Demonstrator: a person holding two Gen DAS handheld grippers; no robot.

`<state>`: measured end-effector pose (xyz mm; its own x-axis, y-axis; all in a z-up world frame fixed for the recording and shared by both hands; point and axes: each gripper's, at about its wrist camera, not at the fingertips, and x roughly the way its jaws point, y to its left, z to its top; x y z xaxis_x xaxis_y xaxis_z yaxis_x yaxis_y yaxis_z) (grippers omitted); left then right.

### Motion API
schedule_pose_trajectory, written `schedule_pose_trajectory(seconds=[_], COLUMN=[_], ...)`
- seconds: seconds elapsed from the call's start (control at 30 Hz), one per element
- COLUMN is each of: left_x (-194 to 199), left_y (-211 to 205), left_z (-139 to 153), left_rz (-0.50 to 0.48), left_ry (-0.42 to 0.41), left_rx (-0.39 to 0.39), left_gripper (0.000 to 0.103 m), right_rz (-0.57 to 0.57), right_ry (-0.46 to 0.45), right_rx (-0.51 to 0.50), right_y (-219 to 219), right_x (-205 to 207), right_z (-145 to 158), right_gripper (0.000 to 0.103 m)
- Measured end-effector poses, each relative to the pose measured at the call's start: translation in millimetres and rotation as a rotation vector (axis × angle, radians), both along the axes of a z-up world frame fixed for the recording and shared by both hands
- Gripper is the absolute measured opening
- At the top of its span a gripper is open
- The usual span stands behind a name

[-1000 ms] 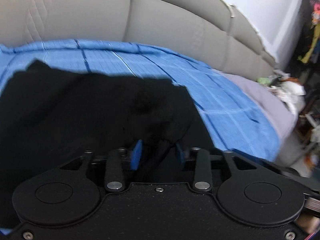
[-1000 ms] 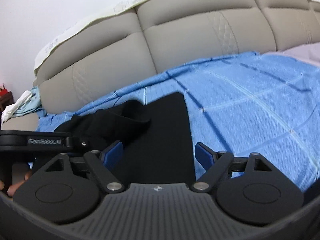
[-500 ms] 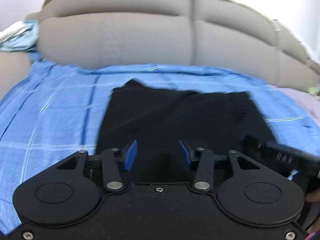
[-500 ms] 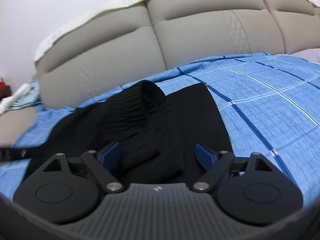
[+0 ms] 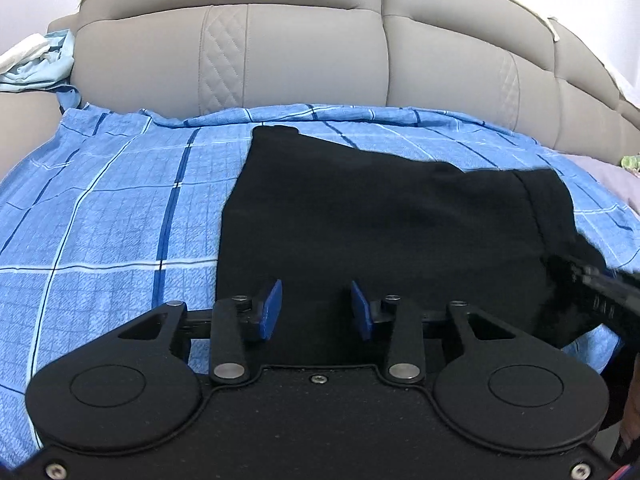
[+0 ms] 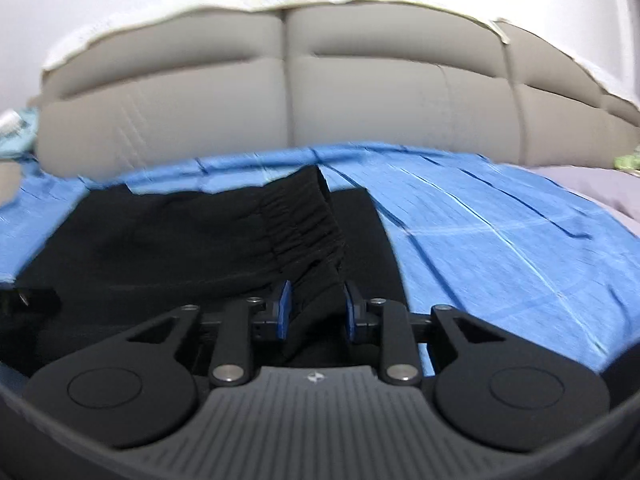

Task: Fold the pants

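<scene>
Black pants (image 5: pixel 380 220) lie spread on the blue plaid sheet (image 5: pixel 100 220). My left gripper (image 5: pixel 318 311) hovers at their near edge, its blue pads (image 5: pixel 272 312) apart and closing; the cloth looks flat under the gap, with no bunch between the pads. In the right wrist view the gathered elastic waistband (image 6: pixel 304 224) rises as a ridge into my right gripper (image 6: pixel 318 312), whose jaws are closing with the pads against that fold. The right gripper's black housing (image 5: pixel 592 296) shows at the pants' right end in the left wrist view.
A beige padded headboard (image 5: pixel 320 48) runs along the far side of the bed. A light blue cloth (image 5: pixel 36 64) is bunched at the far left. Grey bedding (image 6: pixel 592 188) lies at the right beyond the sheet.
The right jaws went from wide apart to closed on the waistband fold. The left view swung from the bed's right side to face the headboard, and the pants now lie flatter.
</scene>
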<state>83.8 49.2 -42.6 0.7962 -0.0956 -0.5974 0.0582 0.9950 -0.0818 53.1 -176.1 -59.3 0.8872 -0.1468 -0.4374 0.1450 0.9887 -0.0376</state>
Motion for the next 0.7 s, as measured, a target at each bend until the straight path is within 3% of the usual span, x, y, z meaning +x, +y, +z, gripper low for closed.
schedule_pose_trajectory(seconds=[0.03,0.07,0.1,0.17,0.27,0.37,0.47,0.5,0.53,0.57,0.7], left_x=[2.0,4.7,7.3,16.3,39.2,73.3,106.3,114.8,121.4,128.4,138.5], left_y=[0.7,1.6,2.8,5.4,8.9,9.2,6.5,5.3,4.3,4.4,9.9], left_z=[2.1,6.5,11.2,23.2,37.9,40.6,29.4,24.3,18.4,11.5,-5.5], left_rz=[-0.002,-0.005,-0.007,-0.008,-0.02,-0.021,-0.013,-0.003,0.009,0.025,0.066], left_ry=[-0.004,-0.016,-0.033,-0.071,-0.113,-0.112,-0.09,-0.082,-0.076,-0.067,-0.057], left_rx=[0.0,0.004,0.011,0.027,0.026,0.01,0.007,0.02,0.033,0.043,0.033], left_gripper=[0.036,0.036,0.036,0.037,0.037,0.037,0.037,0.036,0.036,0.036,0.039], right_rz=[-0.006,0.009,0.029,0.063,0.093,0.112,0.13,0.146,0.166,0.184,0.146], right_ry=[0.031,0.063,0.077,0.05,0.0,-0.036,0.03,0.059,0.089,0.12,0.048], right_rx=[-0.011,-0.023,-0.025,0.03,0.125,0.169,0.155,0.165,0.187,0.213,0.131], right_y=[-0.9,-1.7,-3.0,-11.8,-30.9,-42.9,-44.4,-44.7,-45.1,-46.5,-44.0], right_x=[0.6,1.4,1.8,-1.8,4.2,33.9,76.3,85.7,92.3,96.2,83.5], right_z=[0.1,1.8,5.5,19.2,41.0,49.9,40.3,35.1,29.4,24.6,18.0], right_gripper=[0.042,0.059,0.06,0.073,0.082,0.084,0.083,0.075,0.041,0.024,0.021])
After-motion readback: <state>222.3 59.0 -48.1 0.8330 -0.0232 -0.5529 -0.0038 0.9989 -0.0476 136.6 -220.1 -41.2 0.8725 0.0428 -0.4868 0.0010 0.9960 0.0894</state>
